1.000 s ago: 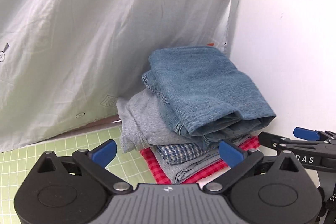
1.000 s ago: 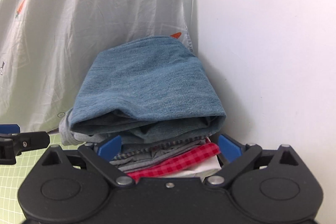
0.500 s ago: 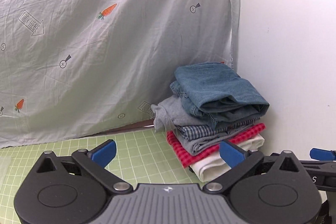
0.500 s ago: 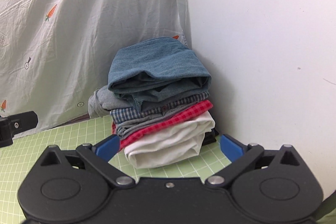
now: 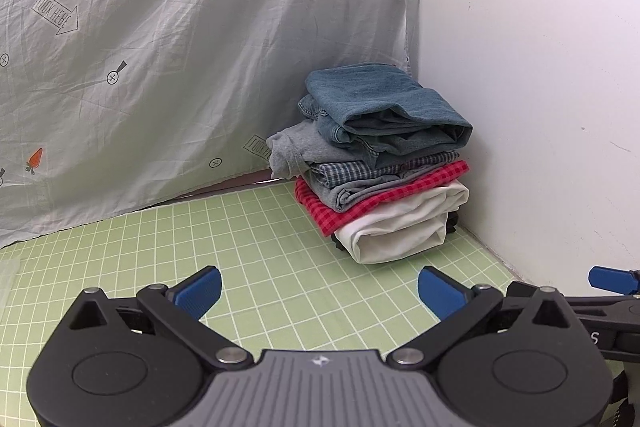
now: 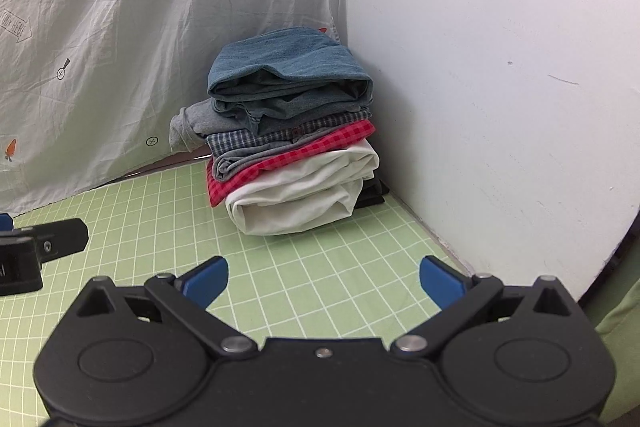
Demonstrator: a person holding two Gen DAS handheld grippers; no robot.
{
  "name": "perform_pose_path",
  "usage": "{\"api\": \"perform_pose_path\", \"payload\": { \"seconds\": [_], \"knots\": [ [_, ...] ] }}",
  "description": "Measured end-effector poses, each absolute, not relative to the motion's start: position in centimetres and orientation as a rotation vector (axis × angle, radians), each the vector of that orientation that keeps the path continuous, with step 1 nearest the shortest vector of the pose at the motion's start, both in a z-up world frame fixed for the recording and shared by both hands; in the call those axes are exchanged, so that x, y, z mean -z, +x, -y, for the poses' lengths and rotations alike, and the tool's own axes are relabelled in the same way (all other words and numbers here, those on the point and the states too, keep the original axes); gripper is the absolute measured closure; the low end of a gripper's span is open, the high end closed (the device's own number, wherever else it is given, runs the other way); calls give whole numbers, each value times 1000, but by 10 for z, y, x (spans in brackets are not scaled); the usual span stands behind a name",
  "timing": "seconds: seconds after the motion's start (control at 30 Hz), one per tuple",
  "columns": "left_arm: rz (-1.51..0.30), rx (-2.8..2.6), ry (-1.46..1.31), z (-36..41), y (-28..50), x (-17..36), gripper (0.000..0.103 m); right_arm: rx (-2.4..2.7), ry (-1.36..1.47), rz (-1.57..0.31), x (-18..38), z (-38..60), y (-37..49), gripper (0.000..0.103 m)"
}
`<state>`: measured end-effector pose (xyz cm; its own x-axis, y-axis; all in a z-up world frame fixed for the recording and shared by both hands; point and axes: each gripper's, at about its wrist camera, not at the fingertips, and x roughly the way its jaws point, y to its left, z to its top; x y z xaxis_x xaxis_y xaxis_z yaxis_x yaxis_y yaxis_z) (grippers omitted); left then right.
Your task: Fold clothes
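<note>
stack of folded clothes (image 5: 380,163): sitting in the back corner of the green grid mat (image 5: 248,259), right where the hanging sheet meets the white wall. Neat pile, nothing touching it.

top layer: folded denim jeans (image 6: 292,75), rolled fold facing the cameras.

under that: a grey knit piece (image 5: 292,151) poking out to the left, then a blue checked shirt (image 6: 240,141), a red gingham piece (image 5: 384,197), a fat white fold (image 6: 304,191), and something dark (image 6: 372,193) at the very bottom, barely peeking out on the wall side. Can't tell what that one is.

left gripper (image 5: 320,289): low over the mat, level, pointing at the pile. Blue fingers spread wide, nothing between them. Pile is ahead and a bit right of it, well apart.

right gripper (image 6: 324,277): same deal, low and level, blue fingers wide apart and empty. Pile is pretty much straight ahead, a clear strip of mat between.

the two together: side by side, each shows up at the edge of the other's view.

carrot-print sheet (image 5: 160,47): pale, wrinkly, hangs behind the pile on the left, with little arrows and "look here" prints.

white wall (image 6: 480,67): right of the pile, a few small scuffs.
</note>
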<state>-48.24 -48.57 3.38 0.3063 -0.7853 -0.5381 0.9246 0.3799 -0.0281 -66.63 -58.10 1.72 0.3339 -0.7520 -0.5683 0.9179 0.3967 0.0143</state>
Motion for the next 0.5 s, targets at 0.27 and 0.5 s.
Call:
{"api": "perform_pose_path", "payload": {
  "seconds": [0.27, 0.5],
  "knots": [
    [-518, 1179, 305, 476, -487, -36, 0, 1134, 357, -503, -22, 568, -672, 0],
    [-515, 1184, 292, 465, -485, -39, 0, 1143, 353, -491, -24, 558, -673, 0]
  ]
}}
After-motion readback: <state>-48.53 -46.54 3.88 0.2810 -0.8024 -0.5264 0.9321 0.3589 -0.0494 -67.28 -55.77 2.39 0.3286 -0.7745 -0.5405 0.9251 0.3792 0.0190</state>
